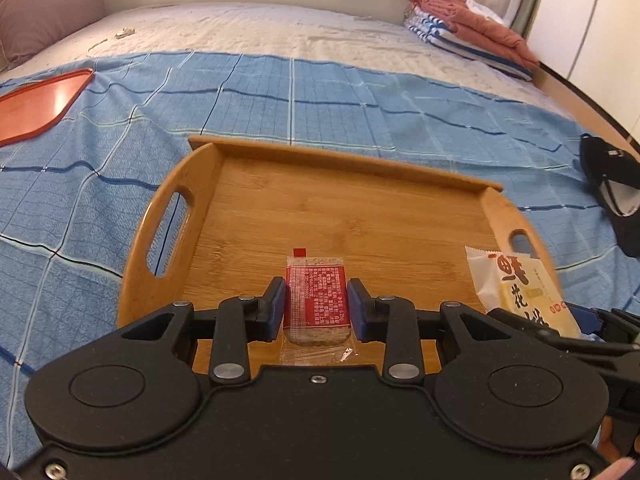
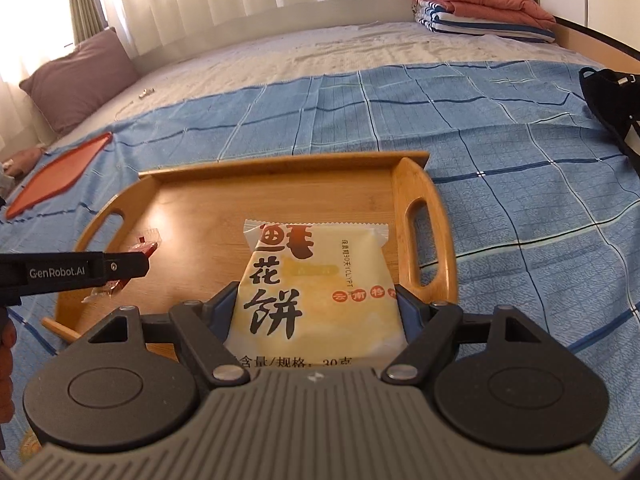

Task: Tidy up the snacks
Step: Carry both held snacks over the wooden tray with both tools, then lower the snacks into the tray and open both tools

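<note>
Left hand-held gripper (image 1: 316, 294): jaws nearly closed, pads pressed on both sides of a small red packet (image 1: 318, 300) in clear wrap (a pale biscuit shows through the lower end). The packet hangs over the near part of a bamboo tray (image 1: 320, 200); whether it touches the tray floor cannot be told.

Right hand-held gripper (image 2: 318, 300): jaws set wide, clamped on the two edges of a cream pastry pack (image 2: 316, 292) with large dark characters. The pack sits over the right half of the tray, just beside the right handle slot (image 2: 418, 236).

In the right wrist view the left gripper's black finger enters from the left edge and covers part of the red packet; only its crinkled wrap ends show. In the left wrist view the pastry pack stands at the right, half cut off by the right gripper's frame.

Surroundings: the tray lies on a blue checked blanket (image 1: 360, 100) spread over a bed (image 1: 260, 28). A red tray (image 1: 36, 104) lies well apart to the left. Folded laundry (image 1: 472, 28) is stacked at the far right corner, a mauve pillow (image 2: 80, 76) at the far left, a black bag (image 1: 612, 184) at the right edge. Curtains hang behind the bed.
</note>
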Motion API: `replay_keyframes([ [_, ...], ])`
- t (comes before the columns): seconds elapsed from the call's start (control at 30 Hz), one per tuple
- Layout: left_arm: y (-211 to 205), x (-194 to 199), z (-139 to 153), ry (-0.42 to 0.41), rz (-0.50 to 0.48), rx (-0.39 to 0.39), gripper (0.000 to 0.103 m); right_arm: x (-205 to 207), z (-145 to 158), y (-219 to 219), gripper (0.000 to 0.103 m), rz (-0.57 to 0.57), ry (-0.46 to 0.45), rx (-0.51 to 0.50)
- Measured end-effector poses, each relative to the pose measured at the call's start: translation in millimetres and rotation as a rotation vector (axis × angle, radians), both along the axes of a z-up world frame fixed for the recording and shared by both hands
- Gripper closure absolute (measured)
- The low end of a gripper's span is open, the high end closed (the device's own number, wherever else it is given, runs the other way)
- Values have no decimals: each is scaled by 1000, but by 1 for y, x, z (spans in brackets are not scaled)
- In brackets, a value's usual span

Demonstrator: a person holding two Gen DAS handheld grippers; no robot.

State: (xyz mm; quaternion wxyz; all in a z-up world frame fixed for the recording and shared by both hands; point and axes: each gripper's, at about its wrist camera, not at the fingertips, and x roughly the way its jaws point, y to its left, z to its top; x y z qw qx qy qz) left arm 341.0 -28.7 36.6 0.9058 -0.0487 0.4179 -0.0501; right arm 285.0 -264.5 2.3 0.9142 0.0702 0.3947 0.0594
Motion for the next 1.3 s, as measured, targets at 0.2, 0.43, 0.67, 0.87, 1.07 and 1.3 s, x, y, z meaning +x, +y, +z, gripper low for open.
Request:
replay_keyframes([
  [0.2, -2, 13, -15, 6, 11, 27, 71, 10, -13, 10, 24, 16, 7, -54],
  [0.43, -5, 16, -25, 10, 4, 47, 71, 16, -21, 14, 24, 20, 5, -65],
  [0.67, -7, 15, -27, 1, -2, 60, 71, 14, -26, 13, 24, 19, 0, -60],
  [0.87, -9, 12, -24, -9, -5, 74, 64, 14, -24, 12, 14, 18, -8, -52],
  [1.07, -9, -5, -4, -33, -20, 94, 35, 5, -11, 12, 9, 15, -21, -39],
  [1.3, -4, -46, 39, -115, -61, 117, 19, -29, 26, 16, 2, 64, -90, -57],
])
